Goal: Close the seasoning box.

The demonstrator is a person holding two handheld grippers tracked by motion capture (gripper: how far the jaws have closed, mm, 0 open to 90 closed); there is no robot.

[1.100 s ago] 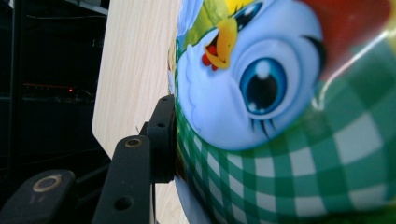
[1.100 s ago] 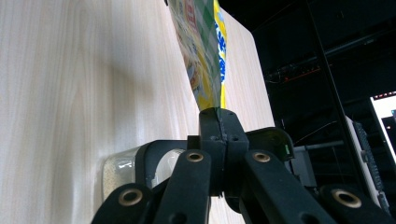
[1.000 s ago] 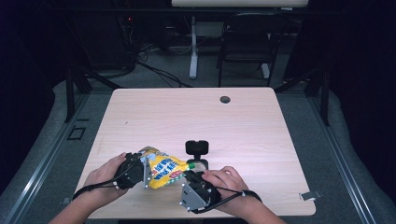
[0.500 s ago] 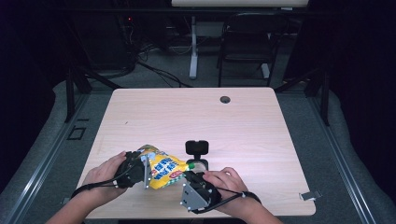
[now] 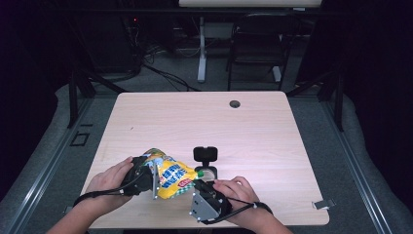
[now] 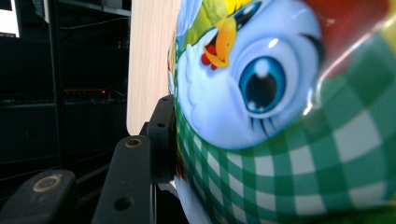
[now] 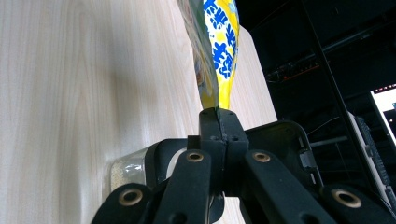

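A yellow snack bag point(image 5: 169, 179) with blue print, green checks and a cartoon bird is held just above the near part of the wooden table point(image 5: 253, 136). My left gripper point(image 5: 146, 176) grips the bag's left end; in the left gripper view one black pad point(image 6: 163, 128) presses against the puffed bag point(image 6: 280, 116), and the other jaw is hidden behind it. My right gripper point(image 5: 195, 187) is shut on the bag's right edge. In the right gripper view its jaws point(image 7: 217, 119) meet on the thin seam of the bag point(image 7: 217, 56).
A small clear jar point(image 5: 208, 170) with a raised black lid point(image 5: 205, 154) stands just beyond the right hand; it appears as the jar point(image 7: 122, 173) behind the jaws. A round cable hole point(image 5: 235, 104) sits near the table's far edge. A chair and stand legs lie beyond.
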